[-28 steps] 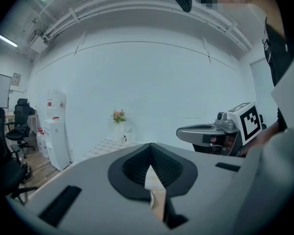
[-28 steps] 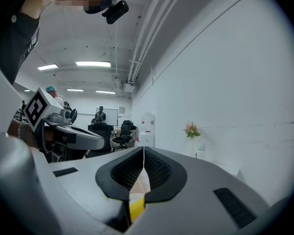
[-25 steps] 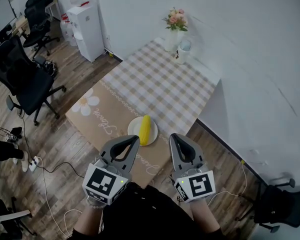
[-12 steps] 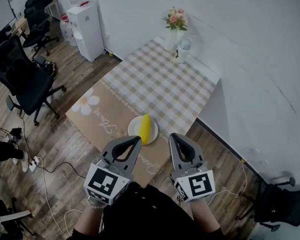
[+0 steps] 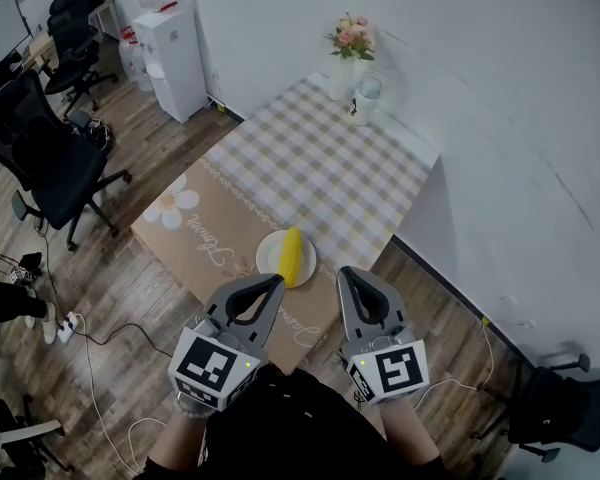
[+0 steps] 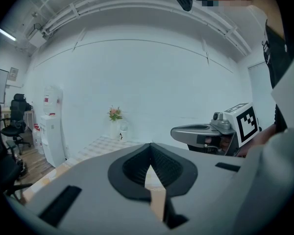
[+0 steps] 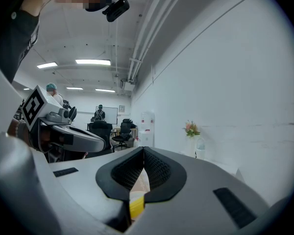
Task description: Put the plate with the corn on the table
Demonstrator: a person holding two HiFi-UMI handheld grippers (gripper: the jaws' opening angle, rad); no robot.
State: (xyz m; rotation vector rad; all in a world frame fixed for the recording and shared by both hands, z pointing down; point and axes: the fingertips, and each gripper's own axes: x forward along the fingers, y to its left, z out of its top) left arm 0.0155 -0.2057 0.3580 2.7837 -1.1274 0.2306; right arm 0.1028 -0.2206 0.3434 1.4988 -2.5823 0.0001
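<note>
- Now we hold both grippers side by side over the near edge of the bench (image 5: 320, 168), a long table under a cloth that is beige-checked at its far end and brown with a white flower print at its near end.
- On the left gripper (image 5: 276, 281), the jaws are closed pad to pad, with nothing between them.
- We see the same on the right gripper (image 5: 345, 272): jaws pressed together and empty.
- Our round white plate (image 5: 269, 258) sits on the brown part of the cloth, just ahead of the two jaw tips and touched by neither.
- On the plate's right half lies the yellow corn cob (image 5: 293, 255).
- At the far end, a white vase of pink flowers (image 5: 348, 63) stands just beside a small white jar (image 5: 364, 104), near the wall.
</note>
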